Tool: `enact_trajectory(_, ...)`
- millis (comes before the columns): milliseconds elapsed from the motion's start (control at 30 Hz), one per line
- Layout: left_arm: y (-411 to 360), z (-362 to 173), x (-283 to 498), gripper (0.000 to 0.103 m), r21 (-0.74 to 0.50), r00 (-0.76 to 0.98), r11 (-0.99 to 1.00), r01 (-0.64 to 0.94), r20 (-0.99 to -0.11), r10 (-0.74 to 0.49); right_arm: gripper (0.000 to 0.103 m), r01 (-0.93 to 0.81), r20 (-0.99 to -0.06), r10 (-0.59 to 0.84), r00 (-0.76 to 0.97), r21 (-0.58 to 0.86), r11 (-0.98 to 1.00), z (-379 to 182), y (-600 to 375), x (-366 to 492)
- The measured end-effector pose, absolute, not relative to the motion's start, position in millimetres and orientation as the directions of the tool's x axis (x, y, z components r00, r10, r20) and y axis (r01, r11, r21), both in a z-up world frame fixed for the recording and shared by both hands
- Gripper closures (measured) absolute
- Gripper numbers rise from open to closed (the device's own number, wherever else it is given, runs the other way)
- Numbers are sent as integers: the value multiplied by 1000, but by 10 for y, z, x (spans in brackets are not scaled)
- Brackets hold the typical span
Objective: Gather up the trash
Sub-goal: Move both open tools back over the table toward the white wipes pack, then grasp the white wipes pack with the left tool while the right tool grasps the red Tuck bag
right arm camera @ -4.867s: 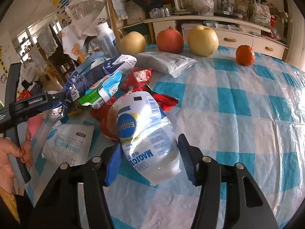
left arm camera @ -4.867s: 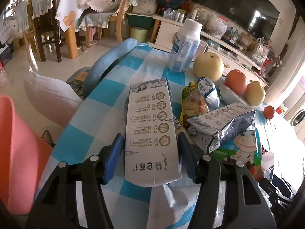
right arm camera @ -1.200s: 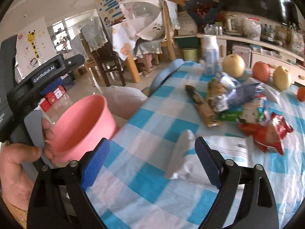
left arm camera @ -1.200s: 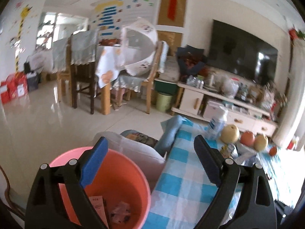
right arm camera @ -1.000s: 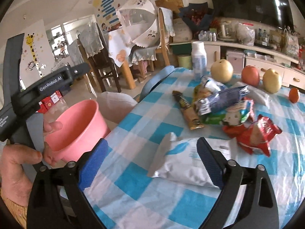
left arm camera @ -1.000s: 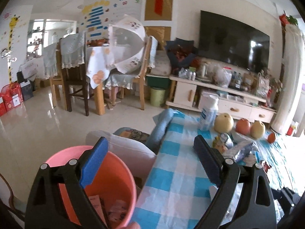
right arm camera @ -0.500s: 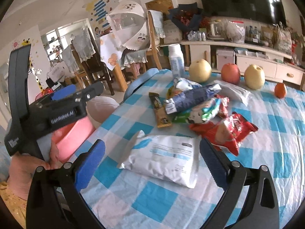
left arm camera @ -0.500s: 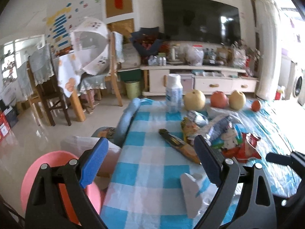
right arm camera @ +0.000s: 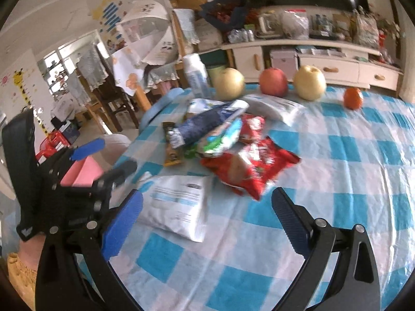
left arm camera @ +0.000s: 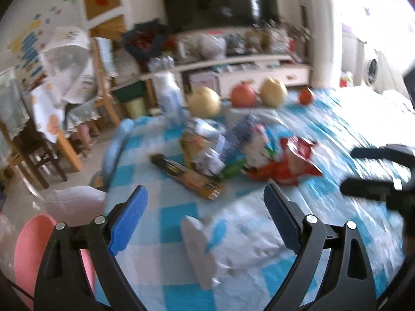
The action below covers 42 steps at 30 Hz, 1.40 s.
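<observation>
Wrappers sharp right view, blurred left.

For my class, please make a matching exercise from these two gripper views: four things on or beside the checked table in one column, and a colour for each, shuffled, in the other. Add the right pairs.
Things:
1. snack bag
2. flat pouch
3. bucket
4. small round fruit

Colours:
A. orange
B. pink
C. white
D. red

Pairs: 1-D, 2-C, 3-B, 4-A
</observation>
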<state>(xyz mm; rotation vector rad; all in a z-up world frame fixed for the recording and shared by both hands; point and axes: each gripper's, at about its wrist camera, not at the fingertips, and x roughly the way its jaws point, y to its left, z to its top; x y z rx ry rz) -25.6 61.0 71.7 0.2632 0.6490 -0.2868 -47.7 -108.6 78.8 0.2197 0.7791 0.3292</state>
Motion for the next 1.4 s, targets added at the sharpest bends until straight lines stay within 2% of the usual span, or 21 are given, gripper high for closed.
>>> enact_trajectory(167, 462, 486, -308, 11, 208, 698, 887, 411, -698, -160, 5, -105, -682, 320, 658, 338, 935, 702, -1421, -374)
enact_trajectory(267, 495, 360, -285, 11, 201, 655, 886, 419, -742, -142, 5, -64, -680, 339, 650, 395, 916, 668, -1636, -313)
enact_trajectory(467, 602, 223, -220, 11, 18, 530, 902, 431, -814, -237, 5, -27, -674, 410, 614, 502, 865, 573, -1855, -152)
enact_trajectory(567, 518, 152, -243, 11, -6, 505, 900, 436, -826, -250, 7, -33, -662, 465, 588, 554, 832, 519, -1837, -98)
enact_trajectory(700, 318, 124, -363, 11, -28, 474, 872, 489, -830, -292, 15, -52, -674, 472, 569, 543, 838, 499, -1725, -39)
enact_trajectory(867, 23, 176, -613, 11, -134, 351, 749, 648, -821, -451, 16, -38, -706, 405, 581, 474, 880, 495, -1698, 16)
enact_trajectory(1000, 21, 285, -646, 11, -77, 402, 747, 661, -804, -439, 15, -17, -731, 361, 579, 432, 902, 459, -1705, 91)
enact_trajectory(1233, 17, 263, -379, 11, 56, 506, 809, 586, -805, -311, 15, -20, -739, 378, 558, 443, 896, 361, -1588, 273)
enact_trajectory(1400, -96, 222, -282, 11, 65, 488, 797, 601, -819, -301, 15, -25, -767, 319, 556, 369, 929, 323, -1488, 345)
